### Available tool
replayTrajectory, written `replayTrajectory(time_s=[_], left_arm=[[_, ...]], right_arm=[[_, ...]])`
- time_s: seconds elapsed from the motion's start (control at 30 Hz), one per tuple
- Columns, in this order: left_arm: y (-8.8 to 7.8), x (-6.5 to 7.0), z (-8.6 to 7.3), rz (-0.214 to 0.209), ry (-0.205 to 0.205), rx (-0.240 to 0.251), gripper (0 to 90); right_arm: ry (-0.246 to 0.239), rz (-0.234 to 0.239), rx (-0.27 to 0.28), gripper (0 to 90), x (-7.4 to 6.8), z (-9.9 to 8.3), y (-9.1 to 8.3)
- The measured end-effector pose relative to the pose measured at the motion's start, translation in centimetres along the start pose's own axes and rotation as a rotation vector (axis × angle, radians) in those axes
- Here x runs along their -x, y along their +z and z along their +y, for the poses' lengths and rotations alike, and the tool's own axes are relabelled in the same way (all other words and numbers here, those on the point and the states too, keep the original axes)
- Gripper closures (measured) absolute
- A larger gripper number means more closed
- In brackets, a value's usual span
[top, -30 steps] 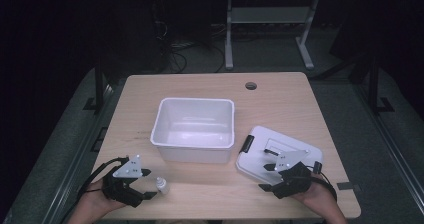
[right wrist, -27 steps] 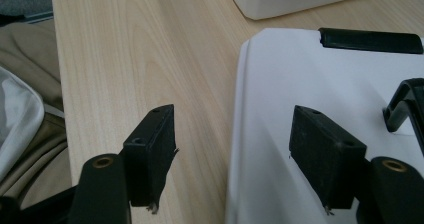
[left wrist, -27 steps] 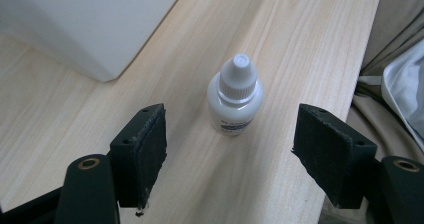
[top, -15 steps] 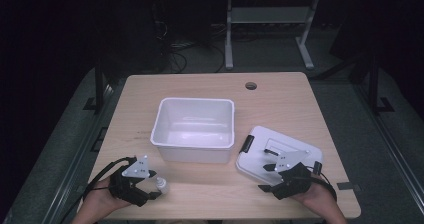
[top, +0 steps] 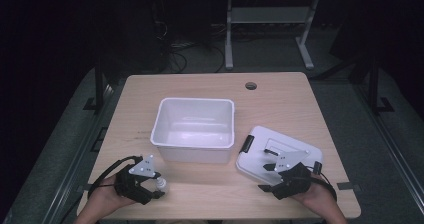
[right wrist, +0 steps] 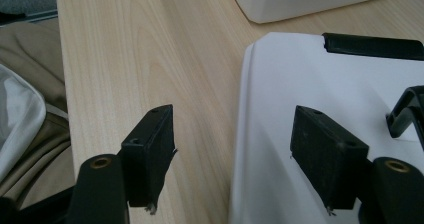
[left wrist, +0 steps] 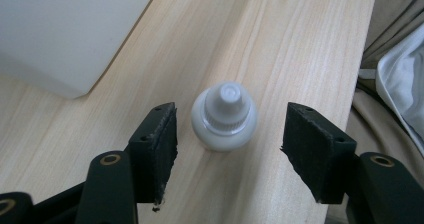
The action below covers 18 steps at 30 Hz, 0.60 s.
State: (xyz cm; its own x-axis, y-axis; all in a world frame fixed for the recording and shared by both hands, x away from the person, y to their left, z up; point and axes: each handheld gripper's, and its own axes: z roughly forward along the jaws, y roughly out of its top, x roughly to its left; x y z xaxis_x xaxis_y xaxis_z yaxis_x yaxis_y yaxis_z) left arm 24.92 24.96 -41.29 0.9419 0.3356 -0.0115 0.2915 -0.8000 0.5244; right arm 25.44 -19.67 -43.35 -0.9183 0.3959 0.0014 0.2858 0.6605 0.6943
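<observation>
A small white dropper bottle stands upright on the wooden table near the front left. My left gripper has a jaw on each side of it. Its jaws have just been closing, but a gap remains between each pad and the bottle, so it is open. In the high view the left gripper points right at the bottle. My right gripper is open astride the edge of a white lid, one jaw over bare wood and one over the lid. It sits at the front right.
A white plastic bin stands mid-table, its wall just beyond the bottle. The lid with black latches lies flat to the bin's right. The table's front edge is close behind both hands. A cable hole is at the back.
The left gripper has edged right toward the bottle and its jaws have narrowed around it. The right hand and the lid have not moved.
</observation>
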Motion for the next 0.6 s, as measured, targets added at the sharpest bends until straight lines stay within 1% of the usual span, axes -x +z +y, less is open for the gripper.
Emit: replayTrajectory(time_s=[0.17, 0.2, 0.3, 0.43, 0.47, 0.6], left_arm=[[0.31, -0.10, 0.20, -0.008, 0.003, -0.010, 41.3], [0.45, -0.21, 0.33, -0.011, 0.006, -0.025, 41.8], [0.62, -0.26, 0.46, -0.015, 0.002, -0.026, 42.6], [0.90, -0.33, 0.64, -0.018, 0.006, -0.034, 44.5], [0.90, -0.42, 0.73, -0.021, 0.013, -0.043, 45.3], [0.94, -0.43, 0.81, -0.021, 0.012, -0.041, 47.9]], right_arm=[[-0.006, -0.004, 0.001, 33.2, 0.00, -0.03, -0.01], [-0.002, -0.002, 0.002, 33.1, 0.00, -0.04, -0.06], [-0.001, -0.001, 0.002, 33.1, 0.00, -0.06, -0.10], [0.000, 0.000, 0.003, 33.1, 0.03, -0.07, -0.11], [-0.001, 0.001, 0.003, 33.1, 0.02, -0.06, -0.09], [-0.001, 0.002, 0.000, 33.1, 0.01, -0.08, -0.06]])
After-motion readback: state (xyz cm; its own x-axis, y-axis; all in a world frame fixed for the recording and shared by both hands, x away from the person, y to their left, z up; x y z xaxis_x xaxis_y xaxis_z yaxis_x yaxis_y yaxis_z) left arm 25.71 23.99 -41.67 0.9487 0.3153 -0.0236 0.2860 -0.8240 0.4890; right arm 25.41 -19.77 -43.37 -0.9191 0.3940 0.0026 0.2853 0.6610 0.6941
